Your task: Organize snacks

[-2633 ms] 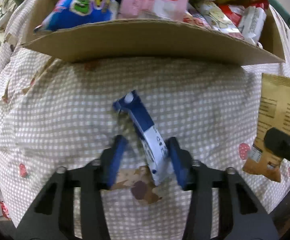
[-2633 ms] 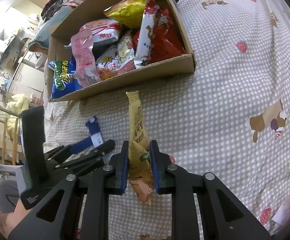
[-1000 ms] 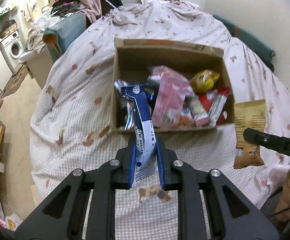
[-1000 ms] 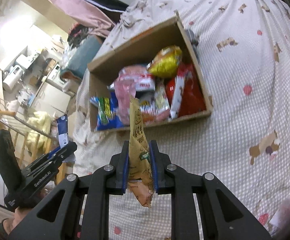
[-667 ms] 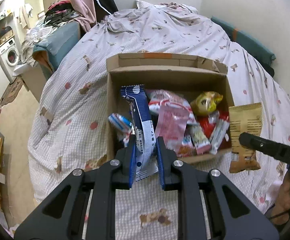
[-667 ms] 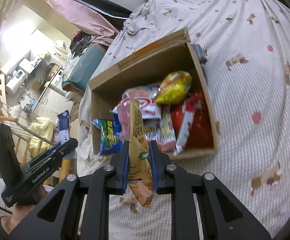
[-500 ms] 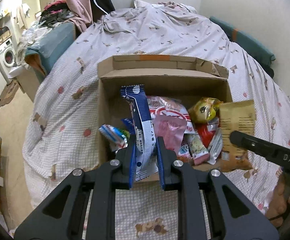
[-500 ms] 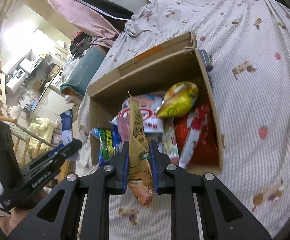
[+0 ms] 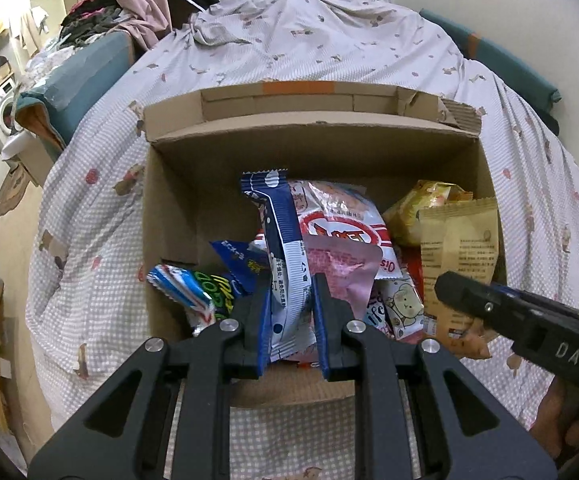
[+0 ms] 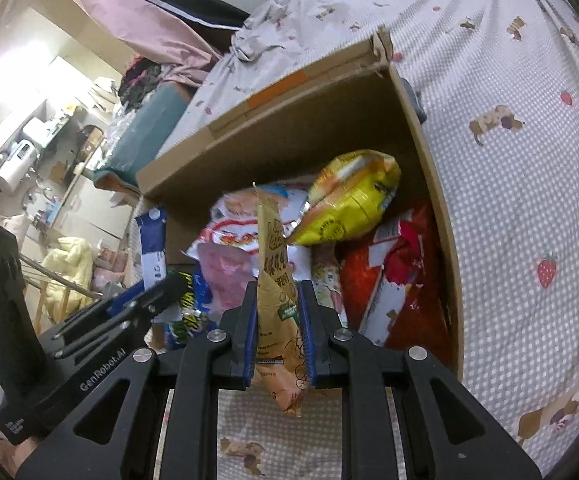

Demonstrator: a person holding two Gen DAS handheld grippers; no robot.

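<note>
An open cardboard box [image 9: 329,136] [image 10: 301,128] of snack packets sits on a checked bedspread. My left gripper [image 9: 289,312] is shut on a blue and white snack packet [image 9: 279,240], held upright over the box's near left part. That packet [image 10: 151,248] also shows at the left of the right wrist view, with the left gripper [image 10: 169,284] below it. My right gripper [image 10: 276,328] is shut on a tan snack packet [image 10: 275,280] above the box's near edge. The tan packet [image 9: 457,248] hangs over the box's right side, and the right gripper [image 9: 455,292] reaches in from the right.
In the box lie a yellow bag [image 10: 349,196], a red bag [image 10: 401,276], a pink packet [image 9: 337,272], a red and white bag [image 9: 337,224] and a green and blue bag [image 9: 205,292]. The bedspread [image 10: 529,160] spreads around it. A hand [image 9: 569,436] holds the right gripper.
Both grippers have moved forward and down over the box with their packets still held. The box now fills more of both views.
</note>
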